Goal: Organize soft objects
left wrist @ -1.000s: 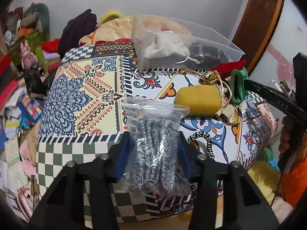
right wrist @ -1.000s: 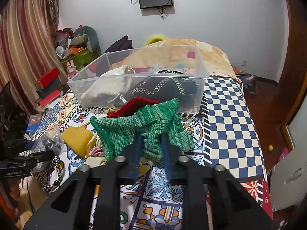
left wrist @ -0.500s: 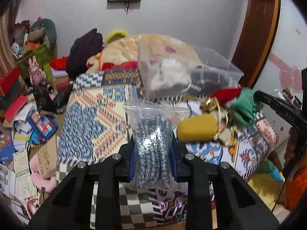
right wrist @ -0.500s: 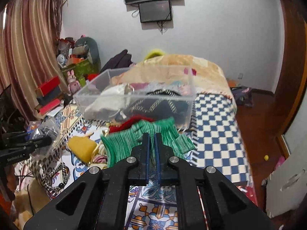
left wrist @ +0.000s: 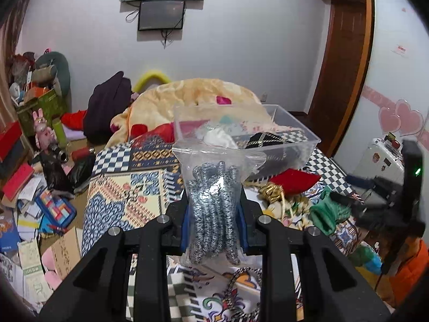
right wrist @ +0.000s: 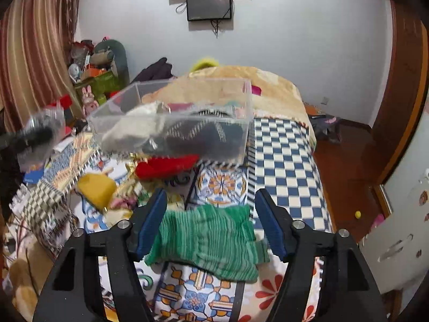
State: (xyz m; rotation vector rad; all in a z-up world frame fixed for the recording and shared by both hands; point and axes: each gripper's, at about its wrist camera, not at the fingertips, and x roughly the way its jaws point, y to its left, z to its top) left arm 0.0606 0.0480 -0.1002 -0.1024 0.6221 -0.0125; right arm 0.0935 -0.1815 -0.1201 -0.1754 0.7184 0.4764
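Observation:
My left gripper (left wrist: 213, 221) is shut on a clear zip bag of grey speckled knit cord (left wrist: 214, 204), held up above the patterned table (left wrist: 126, 196). My right gripper (right wrist: 210, 217) is open; the green knit cloth (right wrist: 206, 238) lies on the table between and below its jaws. It also shows in the left wrist view (left wrist: 325, 213). The clear plastic bin (right wrist: 174, 123) with white and dark soft items stands behind, also in the left wrist view (left wrist: 284, 145). A red cloth (right wrist: 166, 165) and a yellow sponge-like pad (right wrist: 97, 187) lie in front of the bin.
A beige blanket heap (right wrist: 241, 80) lies behind the bin. Clutter of boxes, toys and papers fills the floor at the left (left wrist: 32, 187). A gold ribbon bundle (left wrist: 272, 190) and a braided cord (left wrist: 241, 289) lie on the table. A wooden door frame (left wrist: 340, 80) is at right.
My right gripper has opened and let go of the green cloth, which now lies on the table. My left gripper has lifted the bag higher and tilted up.

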